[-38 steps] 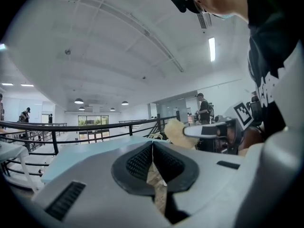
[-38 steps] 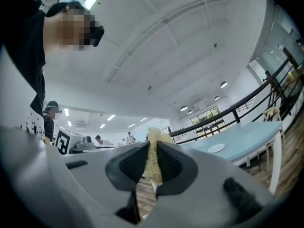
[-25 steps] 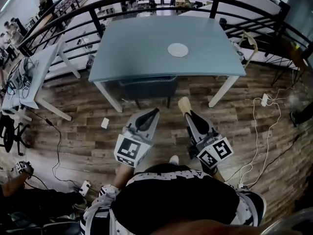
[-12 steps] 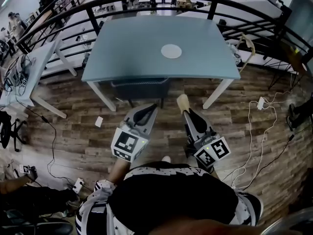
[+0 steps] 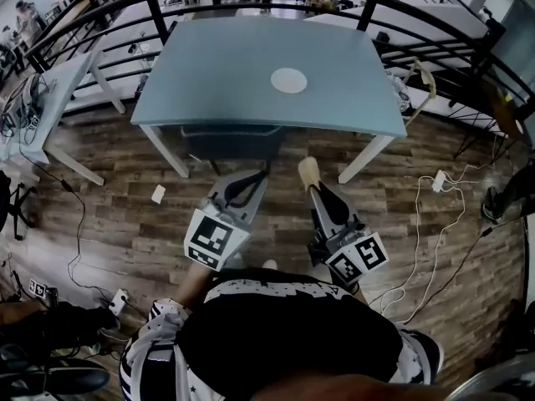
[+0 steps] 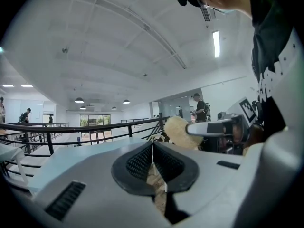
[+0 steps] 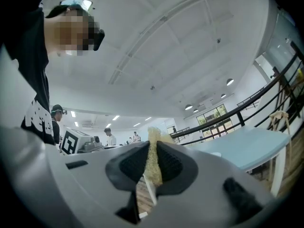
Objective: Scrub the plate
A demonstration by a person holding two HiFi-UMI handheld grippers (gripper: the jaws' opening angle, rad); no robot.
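Wide view first: the blue-grey table (image 5: 217, 82) stands ahead of the person on the wooden floor (image 5: 109, 182), and both grippers hang short of its near edge, over the floor rather than over the tabletop. So no scrubbing is under way here; by my read this is the approach, tool in hand and the work not yet reached. The left gripper (image 5: 256, 179) points at the near edge with its jaws pressed together, and its own view shows nothing between the pads, just a thin seam. The right gripper (image 5: 316, 190) sits just beside it, jaws clamped on a yellowish sponge (image 5: 309, 171), whose fuzzy end pokes out past the tips toward the table. And there's the target: the white plate (image 5: 288, 79), lying flat and alone about the middle of the tabletop, a touch toward the right edge, well apart from both grippers. What's next, as I judge it: close the gap to the near edge, carry the sponge out over the tabletop and bring it down onto the plate's face. The empty left gripper will probably need to pin the rim, since a lone plate on a smooth top looks likely to slide under the strokes.
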